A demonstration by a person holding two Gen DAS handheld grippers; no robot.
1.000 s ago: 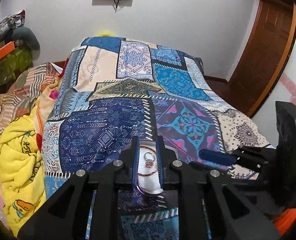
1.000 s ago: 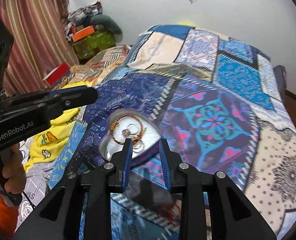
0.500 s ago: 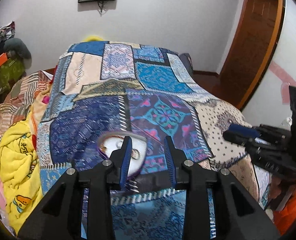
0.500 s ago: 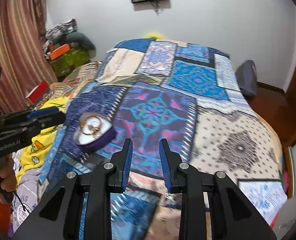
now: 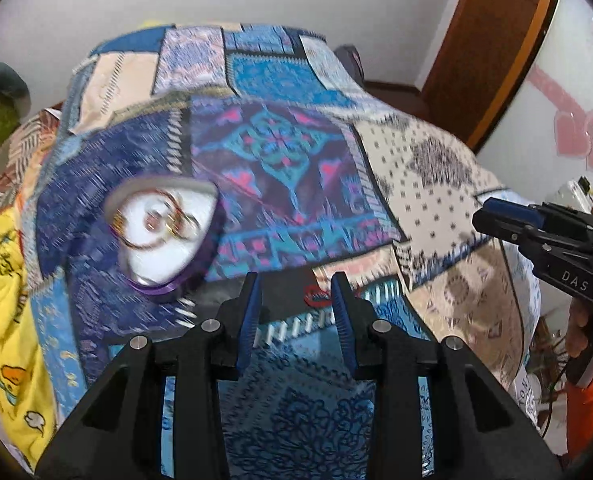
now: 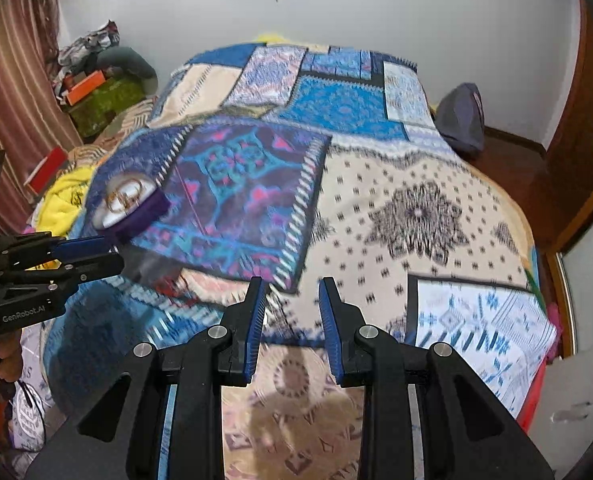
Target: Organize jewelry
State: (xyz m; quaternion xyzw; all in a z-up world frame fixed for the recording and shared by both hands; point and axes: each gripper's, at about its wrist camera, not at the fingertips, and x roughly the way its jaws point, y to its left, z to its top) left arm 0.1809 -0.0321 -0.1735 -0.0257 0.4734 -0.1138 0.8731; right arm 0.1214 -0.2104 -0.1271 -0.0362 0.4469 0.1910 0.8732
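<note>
A heart-shaped purple jewelry box [image 5: 164,236] with a white lining lies open on the patchwork bedspread [image 5: 428,184]. A gold-and-red bangle and rings rest inside it. The same jewelry box [image 6: 130,206] shows at the left in the right wrist view. My left gripper [image 5: 296,304] is open and holds nothing; it sits back and to the right of the box, above the bed's near edge. My right gripper [image 6: 290,312] is open too and holds nothing, over the cream part of the bedspread [image 6: 416,216], well to the right of the box. Both views are blurred by motion.
A yellow blanket [image 5: 4,280] lies heaped at the bed's left side. Boxes and clothes [image 6: 96,92] are piled by the striped curtain. A grey bag [image 6: 462,120] sits at the bed's far right corner, and a wooden door [image 5: 492,40] stands on the right.
My left gripper has opened, let go of the jewelry box and drawn back to the right. The right gripper has also pulled back and swung right, away from the box.
</note>
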